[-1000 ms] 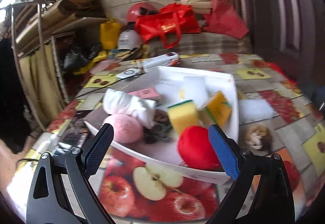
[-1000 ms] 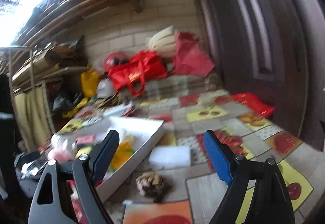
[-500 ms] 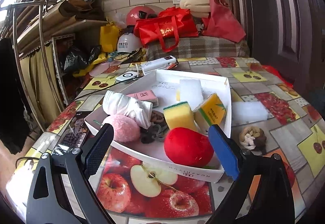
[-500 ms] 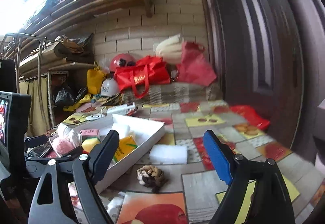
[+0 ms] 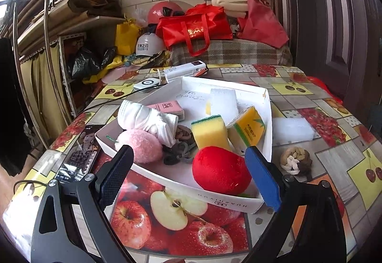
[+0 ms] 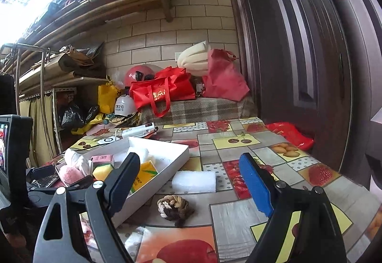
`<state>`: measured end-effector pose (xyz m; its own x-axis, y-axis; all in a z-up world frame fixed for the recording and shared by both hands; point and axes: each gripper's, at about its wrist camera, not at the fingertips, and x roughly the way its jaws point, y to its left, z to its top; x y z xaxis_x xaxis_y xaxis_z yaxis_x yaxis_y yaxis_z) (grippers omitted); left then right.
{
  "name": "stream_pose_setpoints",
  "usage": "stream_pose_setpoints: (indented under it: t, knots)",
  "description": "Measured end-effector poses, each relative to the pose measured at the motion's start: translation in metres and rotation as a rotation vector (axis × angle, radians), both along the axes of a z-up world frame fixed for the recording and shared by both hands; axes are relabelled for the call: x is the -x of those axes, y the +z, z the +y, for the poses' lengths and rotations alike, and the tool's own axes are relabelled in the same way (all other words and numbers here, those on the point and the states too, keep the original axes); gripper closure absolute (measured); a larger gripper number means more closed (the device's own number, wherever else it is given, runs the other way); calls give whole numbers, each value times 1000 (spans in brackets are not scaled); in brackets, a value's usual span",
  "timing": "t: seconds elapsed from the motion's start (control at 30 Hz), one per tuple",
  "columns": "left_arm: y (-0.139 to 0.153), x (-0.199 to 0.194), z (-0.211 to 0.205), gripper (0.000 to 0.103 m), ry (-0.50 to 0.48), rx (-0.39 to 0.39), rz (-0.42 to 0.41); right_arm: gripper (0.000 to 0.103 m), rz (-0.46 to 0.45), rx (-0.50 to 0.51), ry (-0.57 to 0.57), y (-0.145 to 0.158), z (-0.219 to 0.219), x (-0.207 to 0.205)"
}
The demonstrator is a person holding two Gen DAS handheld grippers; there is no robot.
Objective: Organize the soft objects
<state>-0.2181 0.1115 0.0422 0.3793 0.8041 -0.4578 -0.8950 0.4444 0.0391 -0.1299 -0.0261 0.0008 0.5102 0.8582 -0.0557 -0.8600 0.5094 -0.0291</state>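
Fruit-print tablecloth [image 6: 238,210], white tray [image 5: 267,120], brick wall [image 6: 191,38], dark door [image 6: 298,48]

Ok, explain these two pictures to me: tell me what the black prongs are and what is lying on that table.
The prongs are two-finger grippers that a person holds, one per hand, each with a camera looking along its fingers. One picture comes from the left gripper, the other from the right gripper. Both are open and hold nothing. On the fruit-patterned table stands a white tray with a red plush ball, a pink puff, yellow sponges and rolled white cloth. Beside the tray, still outside it, lie a white foam block and a braided rope knot.
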Motion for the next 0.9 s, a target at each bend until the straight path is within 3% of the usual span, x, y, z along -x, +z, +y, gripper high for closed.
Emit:
stream_pose_setpoints:
  t: [0.47,0.9]
  knots:
    - [3,1,-11,8,12,-61,-7,17,57,-24,9,0,-6,-10]
    - [3,-1,-11,8,11,-58,0,17,59,-22,9,0,-6,-10]
